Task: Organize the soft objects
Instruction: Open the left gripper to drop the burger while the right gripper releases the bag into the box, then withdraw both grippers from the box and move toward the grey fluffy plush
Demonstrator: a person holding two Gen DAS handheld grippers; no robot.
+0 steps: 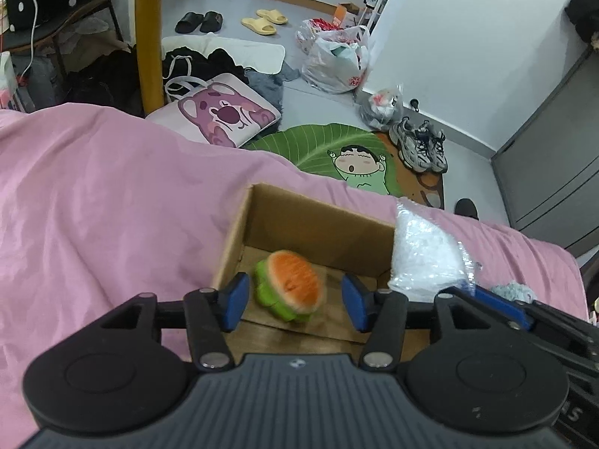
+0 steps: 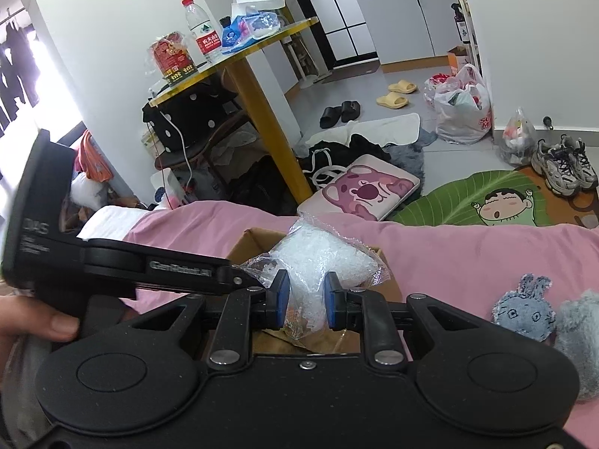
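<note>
While left tongs (image 1: pixel 295 301) gape above the orange-green plush burger (image 1: pixel 290 286) in the brown cardboard box (image 1: pixel 318 220), right tongs (image 2: pixel 304 301) pinch a clear crinkled plastic bag (image 2: pixel 318 262).

Landmark: yellow table leg (image 2: pixel 267 127). Round tabletop (image 2: pixel 239 58) above it carries a water bottle (image 2: pixel 202 31), a red packet (image 2: pixel 170 58) and a tissue box (image 2: pixel 258 2). Right of the leg on the floor: pink bear cushion (image 2: pixel 365 191), then a green leaf rug (image 2: pixel 483 198), grey sneakers (image 2: pixel 565 164) furthest right. Beyond the leg: black slippers (image 2: pixel 338 112), yellow slippers (image 2: pixel 397 93), a white plastic bag (image 2: pixel 462 112).
</note>
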